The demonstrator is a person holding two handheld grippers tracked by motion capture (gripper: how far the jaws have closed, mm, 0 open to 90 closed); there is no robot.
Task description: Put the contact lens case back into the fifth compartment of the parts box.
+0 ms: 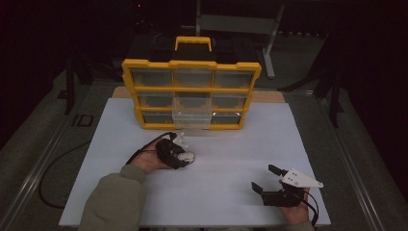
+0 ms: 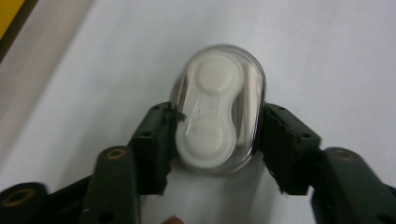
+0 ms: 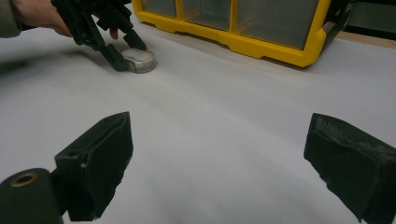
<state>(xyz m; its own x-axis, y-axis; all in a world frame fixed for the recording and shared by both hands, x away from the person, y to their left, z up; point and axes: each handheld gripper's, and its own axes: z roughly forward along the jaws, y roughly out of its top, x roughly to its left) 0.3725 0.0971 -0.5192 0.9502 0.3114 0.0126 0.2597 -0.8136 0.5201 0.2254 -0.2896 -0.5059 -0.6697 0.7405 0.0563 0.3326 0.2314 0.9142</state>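
the left gripper (image 2: 217,128) pinches a small clear oval case (image 2: 218,109) by its two long sides, one jaw pressed against each flank, and the case sits flat on the white table sheet (image 2: 327,51), so the grip looks like the start of a lift or the end of a set-down; i cannot tell which. taking it across the narrow width makes sense, since the jaws span it easily and the rounded ends stay free. the case lies in front of the yellow organizer (image 1: 191,94), a little to the left of its pulled-out clear drawer (image 1: 192,119), which sticks out from the bottom row, so the drawer is probably where the case belongs or came from. the right gripper (image 1: 269,179) rests near the table's near right corner, well apart from the case, jaws spread wide with nothing between them, likely parked out of the way. the left gripper view shows what the high view blurs: inside the clear shell lies a white two-lobed insert (image 2: 208,116), like a lens holder, with a slim white stick beside it. the right gripper view adds a low side look, where the case (image 3: 138,60) is seen touching the sheet with the left gripper's jaws angled down onto it. the high view alone shows the drawer open.
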